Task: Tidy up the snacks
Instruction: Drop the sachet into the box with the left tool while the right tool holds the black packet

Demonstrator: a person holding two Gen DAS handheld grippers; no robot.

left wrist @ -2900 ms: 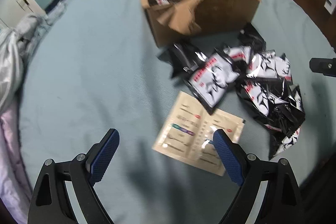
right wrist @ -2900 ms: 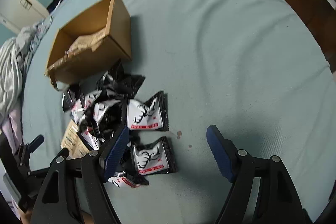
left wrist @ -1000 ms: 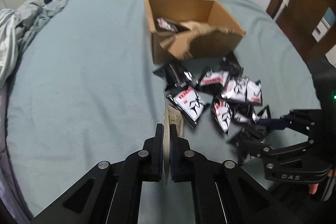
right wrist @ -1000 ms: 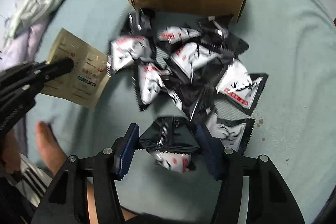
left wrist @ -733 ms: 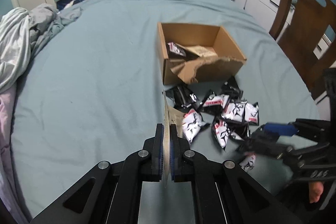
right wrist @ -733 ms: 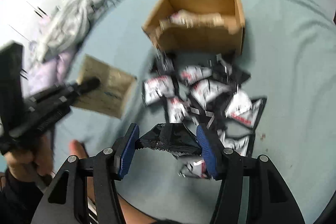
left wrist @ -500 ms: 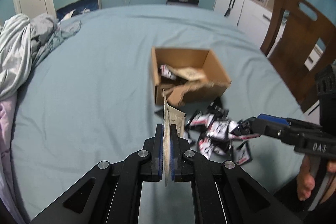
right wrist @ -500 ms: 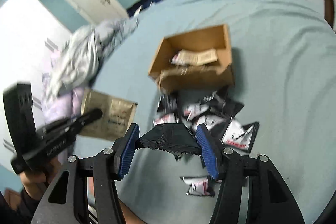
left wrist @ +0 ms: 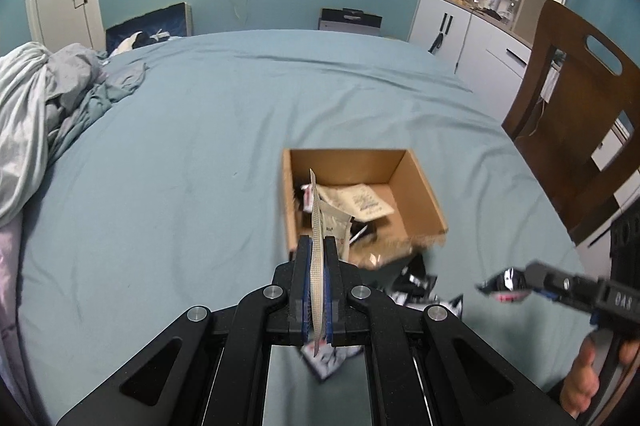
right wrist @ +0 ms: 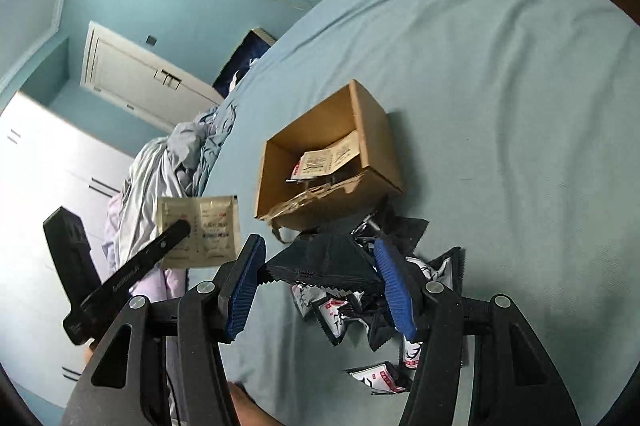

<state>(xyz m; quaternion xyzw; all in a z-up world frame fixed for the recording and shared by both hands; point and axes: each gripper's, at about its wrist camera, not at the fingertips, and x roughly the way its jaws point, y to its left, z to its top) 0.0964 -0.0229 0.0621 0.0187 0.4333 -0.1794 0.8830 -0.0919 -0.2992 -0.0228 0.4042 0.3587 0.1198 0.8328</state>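
A beige sachet (left wrist: 317,226) stands edge-on, clamped in the left gripper (left wrist: 317,262) above the cardboard box (left wrist: 424,194); the right gripper (right wrist: 320,266) pinches a black snack packet (right wrist: 320,260) over the packet pile (right wrist: 344,310) on the blue bedsheet (right wrist: 500,106).

A home bedroom: wide bed (left wrist: 240,130), crumpled bedding (left wrist: 44,114), white cupboards (left wrist: 460,22), wooden chair (left wrist: 576,130).
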